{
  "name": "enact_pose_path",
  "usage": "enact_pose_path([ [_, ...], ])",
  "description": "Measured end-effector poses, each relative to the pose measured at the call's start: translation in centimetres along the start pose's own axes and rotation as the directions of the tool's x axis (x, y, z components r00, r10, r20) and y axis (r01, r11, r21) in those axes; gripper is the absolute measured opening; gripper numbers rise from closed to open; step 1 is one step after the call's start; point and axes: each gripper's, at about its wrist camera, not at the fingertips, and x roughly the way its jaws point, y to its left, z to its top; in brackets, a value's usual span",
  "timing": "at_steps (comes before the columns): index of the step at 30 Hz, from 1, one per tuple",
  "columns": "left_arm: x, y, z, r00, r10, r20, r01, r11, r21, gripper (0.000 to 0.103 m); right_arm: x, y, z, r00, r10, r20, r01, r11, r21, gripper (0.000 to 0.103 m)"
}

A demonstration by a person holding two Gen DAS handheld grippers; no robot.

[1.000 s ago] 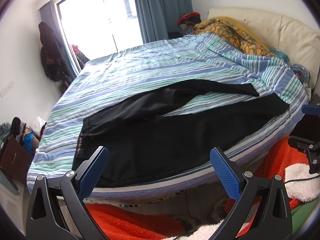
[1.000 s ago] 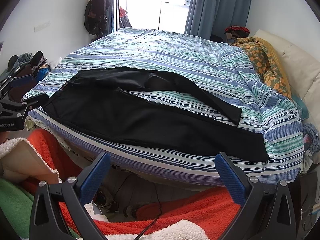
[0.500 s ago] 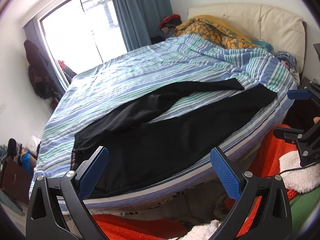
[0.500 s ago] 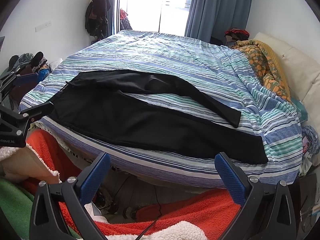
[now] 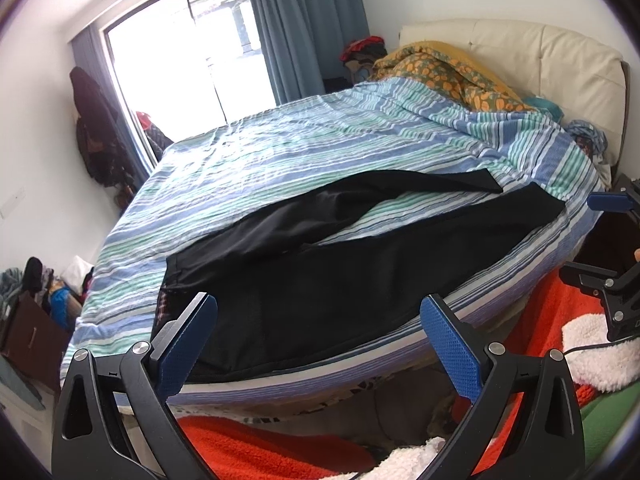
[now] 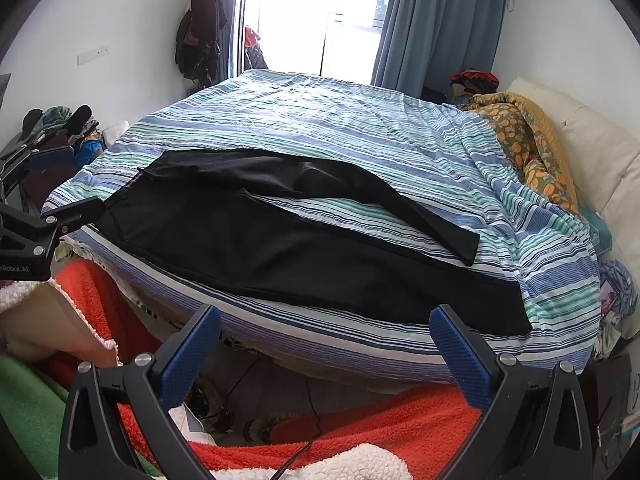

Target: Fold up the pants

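Pants (image 6: 280, 240): flat on bed (image 6: 360, 128), legs apart, unfolded. My left gripper (image 5: 318, 334), right gripper (image 6: 326, 340): both released, empty.

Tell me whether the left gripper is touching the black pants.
Apart. In the right wrist view the left gripper hangs off the bed's edge, striped sheet showing between its lower finger and the black pants waistband.

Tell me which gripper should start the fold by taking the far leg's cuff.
Right. The right gripper faces the cuff end of the black pants, with the far leg's cuff ahead of it. The left gripper sits by the waistband. Both are open and empty.
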Motion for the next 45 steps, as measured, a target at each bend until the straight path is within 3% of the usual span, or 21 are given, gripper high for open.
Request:
enact_pose_path([
  [7,-1.4,0.5,-0.7,0.999,0.041,0.003,-0.041,0.999,-0.018,0.102,-1.1,0.6,-0.4,0.999,0.011,0.038,-0.011,1.0,-0.022,0.103],
  [17,-2.8,3.1,0.0,0.994,0.108,-0.016,-0.109,0.987,-0.115,0.102,-3.1,-0.6,-0.7,0.991,-0.004,0.135,0.004,1.0,0.002,0.103],
  [25,-4.2,3.6,3.0,0.994,0.064,0.087,-0.052,0.989,-0.139,0.102,-5.3,-0.6,0.0,0.97,-0.031,0.242,0.029,0.999,0.013,0.103],
  [30,-2.4,2.3,2.7,0.998,-0.004,0.065,0.01,0.996,-0.09,0.102,-5.2,-0.1,0.7,0.972,-0.045,0.229,0.047,0.999,-0.002,0.103],
  [36,-0.6,2.5,3.4,0.995,-0.046,0.089,0.055,0.993,-0.109,0.102,-4.6,-0.7,2.5,0.977,0.046,0.206,-0.054,0.998,0.03,0.103],
  [39,0.9,2.9,4.1,0.996,-0.047,0.08,0.059,0.987,-0.147,0.102,-3.1,-3.0,4.3,0.974,0.077,0.211,-0.092,0.994,0.065,0.103],
  [42,2.5,3.2,3.8,0.998,-0.055,0.038,0.061,0.982,-0.18,0.102,1.0,-6.5,5.8,0.985,0.077,0.155,-0.092,0.991,0.093,0.103],
  [45,4.4,3.3,2.7,0.999,-0.046,-0.026,0.04,0.98,-0.194,0.102,7.1,-11.7,5.9,0.996,-0.002,0.085,-0.005,0.996,0.085,0.103],
])
